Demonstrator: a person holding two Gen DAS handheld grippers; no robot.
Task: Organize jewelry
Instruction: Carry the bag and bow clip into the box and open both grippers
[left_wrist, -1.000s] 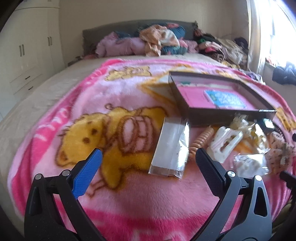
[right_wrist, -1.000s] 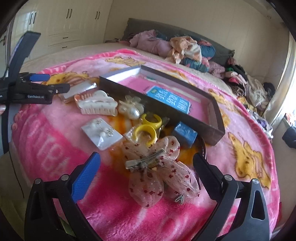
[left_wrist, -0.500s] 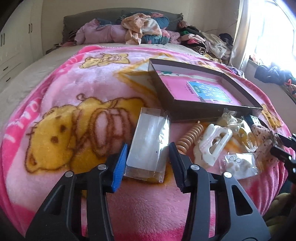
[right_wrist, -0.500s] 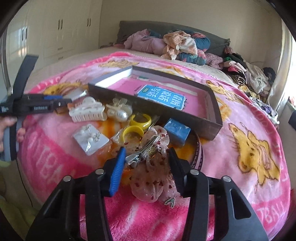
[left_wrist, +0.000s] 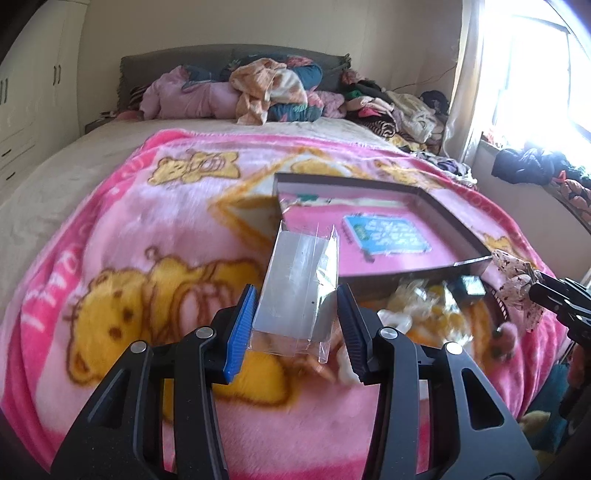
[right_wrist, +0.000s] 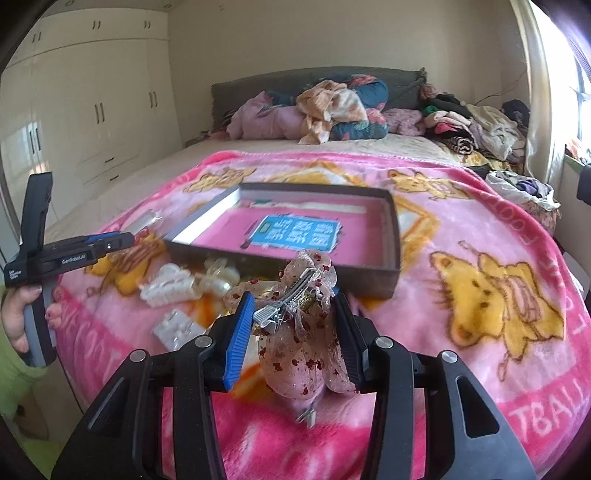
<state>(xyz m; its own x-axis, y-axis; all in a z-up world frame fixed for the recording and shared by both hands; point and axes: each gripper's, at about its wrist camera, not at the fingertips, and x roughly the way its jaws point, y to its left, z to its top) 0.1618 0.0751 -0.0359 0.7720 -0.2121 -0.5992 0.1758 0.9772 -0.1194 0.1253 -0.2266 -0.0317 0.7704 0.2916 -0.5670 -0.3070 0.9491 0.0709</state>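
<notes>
Two grippers: left gripper (left_wrist: 293, 325) jaws clamped on clear box (left_wrist: 299, 288); right gripper (right_wrist: 293, 332) jaws clamped on bow clip (right_wrist: 303, 332); one tray (right_wrist: 391, 266).

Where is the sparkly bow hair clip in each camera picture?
Left wrist view: the bow hair clip is at the far right edge, held by the right hand-held gripper.
Right wrist view: it sits bottom centre, clamped between that gripper's fingers.
Shared landmark: the open box with the blue card, just behind the bow.
</notes>
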